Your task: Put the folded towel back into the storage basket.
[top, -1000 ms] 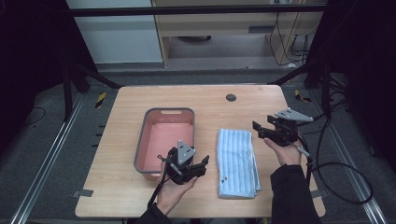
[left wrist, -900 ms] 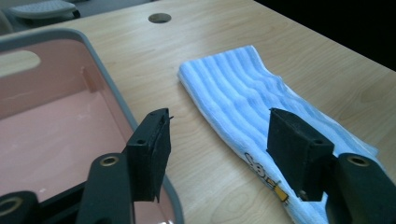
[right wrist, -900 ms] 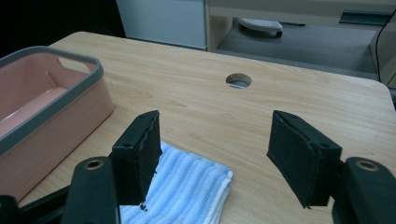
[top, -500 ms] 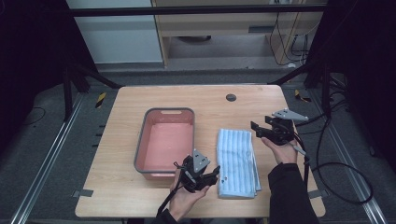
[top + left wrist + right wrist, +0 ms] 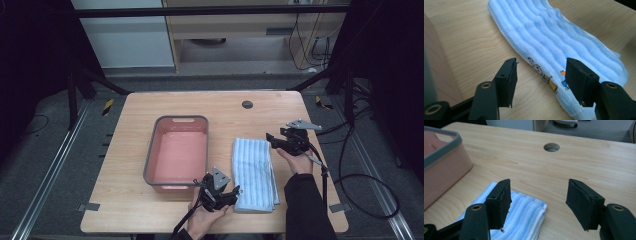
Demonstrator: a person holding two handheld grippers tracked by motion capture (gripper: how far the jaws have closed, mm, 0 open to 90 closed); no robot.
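Blue towel (image 5: 254, 173) is flanked by the left gripper (image 5: 226, 193) and right gripper (image 5: 274, 139), jaws spread wide, probably so opposite ends get grabbed.

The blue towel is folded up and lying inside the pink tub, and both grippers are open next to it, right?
Not quite. The blue towel lies folded on the table, beside the pink tub, not inside it; the high view shows this. Both the left gripper and the right gripper are open beside it.
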